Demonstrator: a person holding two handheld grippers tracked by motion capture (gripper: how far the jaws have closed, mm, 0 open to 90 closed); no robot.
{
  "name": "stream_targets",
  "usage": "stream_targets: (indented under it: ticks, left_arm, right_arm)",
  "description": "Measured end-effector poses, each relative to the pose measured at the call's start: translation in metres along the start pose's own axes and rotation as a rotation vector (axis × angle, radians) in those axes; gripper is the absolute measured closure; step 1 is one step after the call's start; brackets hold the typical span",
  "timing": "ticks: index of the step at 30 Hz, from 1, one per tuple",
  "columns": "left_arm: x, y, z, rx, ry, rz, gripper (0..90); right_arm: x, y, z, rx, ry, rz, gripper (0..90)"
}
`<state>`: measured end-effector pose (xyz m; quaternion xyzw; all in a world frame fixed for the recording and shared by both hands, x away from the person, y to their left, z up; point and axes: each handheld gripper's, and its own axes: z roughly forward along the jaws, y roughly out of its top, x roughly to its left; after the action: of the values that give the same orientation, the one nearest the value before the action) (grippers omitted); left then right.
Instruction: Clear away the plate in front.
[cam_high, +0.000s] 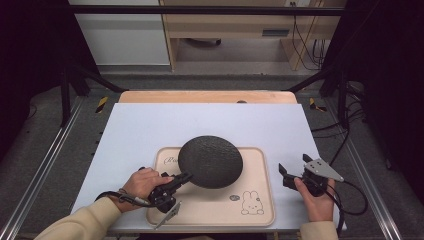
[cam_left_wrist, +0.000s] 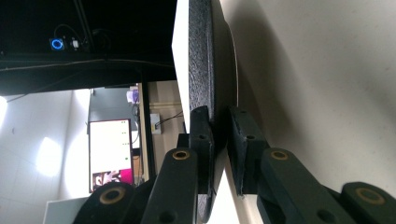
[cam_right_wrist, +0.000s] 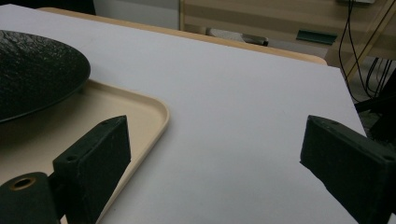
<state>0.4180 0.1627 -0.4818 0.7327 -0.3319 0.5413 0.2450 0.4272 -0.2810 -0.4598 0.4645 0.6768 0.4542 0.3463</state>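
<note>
From the high view we see a white-covered worktop carrying a beige rectangular plastic tray with rounded corners, a small rabbit drawing printed near its front right corner. Over the tray sits a round, black, rough-textured plate, which covers much of the tray's rear half.

The left gripper, held in the person's left hand, reaches in from the front left, and its fingers are clamped on the near-left rim of the black plate. In the left gripper view (the camera is rolled onto its side, so the worktop runs up the picture) we see the two black fingers pressed narrowly together with the plate's edge pinched between them, one pad on each face of the rim. We cannot tell whether the plate's far edge touches the tray.

The right gripper rests in the person's right hand on the worktop just beside the tray's right edge, clear of the tray. Its fingers stand wide apart with nothing between them; in the right gripper view the tray's rounded corner lies just past the left finger, and the plate shows at the far left.
</note>
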Motion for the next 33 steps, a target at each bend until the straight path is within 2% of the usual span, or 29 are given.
stream_targets:
  ticks: [2,3,7,14,21,23,25,33]
  left_arm:
    - [0.000,0.001,0.000,-0.001,0.001,0.007,80.2]
    - [-0.001,0.002,0.001,-0.012,-0.019,0.015,80.2]
    - [-0.004,0.003,0.002,-0.027,-0.027,0.019,79.9]
    - [-0.006,0.006,0.003,-0.036,-0.026,0.026,79.7]
    - [-0.007,0.007,0.003,-0.044,-0.031,0.023,79.8]
    - [-0.006,0.006,0.003,-0.049,-0.033,0.007,80.0]
    - [-0.007,0.006,0.003,-0.048,-0.033,0.019,79.9]
    - [-0.010,0.011,0.001,-0.068,-0.046,0.012,80.4]
  right_arm:
    - [-0.001,0.000,0.000,-0.004,-0.002,-0.008,8.3]
    - [-0.001,0.000,0.000,-0.004,-0.002,-0.008,8.3]
    - [-0.001,0.000,0.000,-0.003,-0.003,-0.009,8.3]
    - [-0.001,0.000,0.000,-0.002,-0.003,-0.006,8.3]
    - [-0.001,0.000,0.000,-0.003,-0.004,-0.006,8.3]
    - [-0.001,0.000,0.000,-0.003,-0.005,-0.008,8.6]
    - [-0.001,0.000,0.000,-0.004,-0.005,-0.012,8.8]
    - [-0.001,0.000,0.000,-0.005,-0.008,-0.010,8.5]
